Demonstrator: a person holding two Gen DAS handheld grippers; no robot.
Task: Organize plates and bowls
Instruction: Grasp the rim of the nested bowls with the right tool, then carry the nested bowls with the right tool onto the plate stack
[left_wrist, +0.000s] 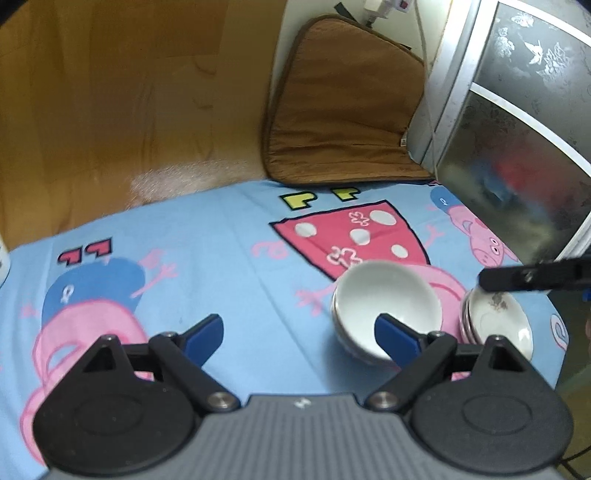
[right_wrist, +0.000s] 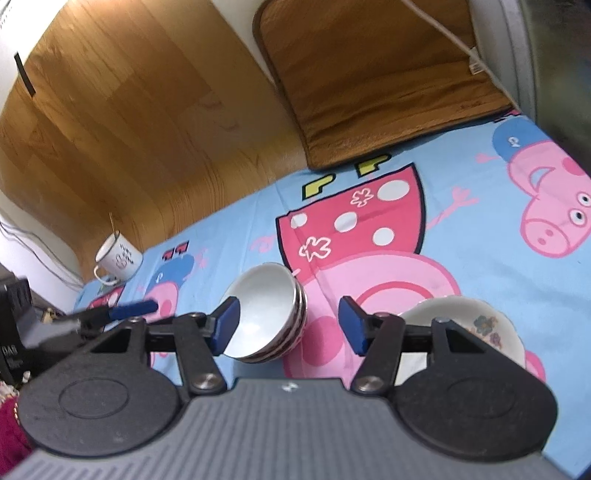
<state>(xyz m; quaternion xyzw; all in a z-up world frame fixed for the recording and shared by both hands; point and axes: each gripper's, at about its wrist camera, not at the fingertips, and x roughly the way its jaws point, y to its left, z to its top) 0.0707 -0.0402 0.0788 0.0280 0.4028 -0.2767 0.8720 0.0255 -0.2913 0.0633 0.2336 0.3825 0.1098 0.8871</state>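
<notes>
Both hand-held grippers, left (left_wrist: 295, 341) and right (right_wrist: 288, 325), hung spread and empty over the cartoon-print worktop (left_wrist: 229, 266); stacked white bowls (right_wrist: 267, 314) sat beside stacked floral plates (right_wrist: 476, 332). Sorting looked nearly done; next, probably a tidy-up nudge.

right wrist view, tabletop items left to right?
Enamel mug → left tool → stack of white bowls → floral plates. Both tools are open and hold nothing.

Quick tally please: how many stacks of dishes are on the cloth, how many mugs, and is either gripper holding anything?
Bowl stack: 1
Floral plate stack: 1
Mug: 1
Total on the cloth: 3
Left gripper and right gripper: both open, holding 0
</notes>
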